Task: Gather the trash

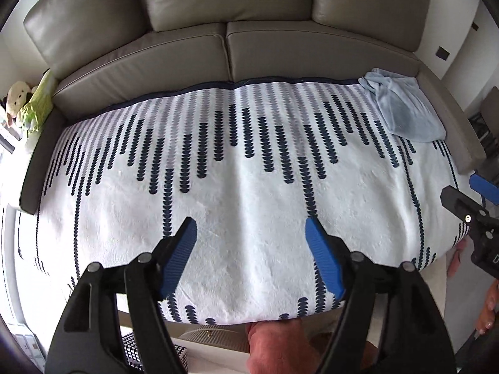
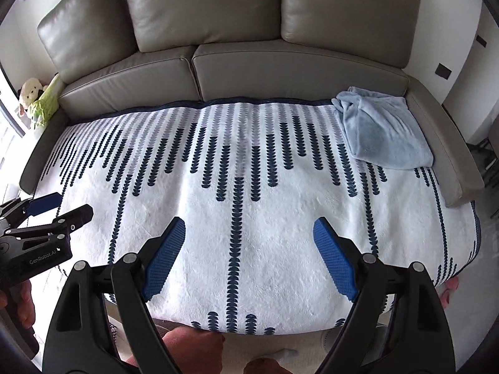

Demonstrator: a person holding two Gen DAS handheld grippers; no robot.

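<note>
Both tongs hang above the white blanket [image 1: 249,193] with dark-blue leaf stripes that covers the seat of the grey sofa [image 1: 193,46].

Left gripper [image 1: 251,238]: jaws spread wide, nothing between them, only blanket beneath the blue pads [image 1: 179,258]. No contact with the blanket can be made out.

Right gripper [image 2: 249,240]: jaws spread wide, empty, over the middle stripe of the blanket. In the left wrist view the right gripper shows at the right edge, beside the blanket's right end; in the right wrist view the left gripper shows at the left edge, gripped by a hand [image 2: 21,299], near the blanket's left end.

Light-blue towel [image 2: 383,134]: crumpled, lying on the blanket's far right corner, against the sofa's right arm. Well apart from both grippers.

Stuffed toy [image 1: 17,99] plus a green cloth item [image 1: 39,106]: on the sofa's left arm, off the blanket.

Trash: no clear piece of trash to be made out on the blanket or sofa. Cannot tell where it is.

Below the blanket's near edge: the person's legs [image 1: 274,349] and pale floor.
</note>
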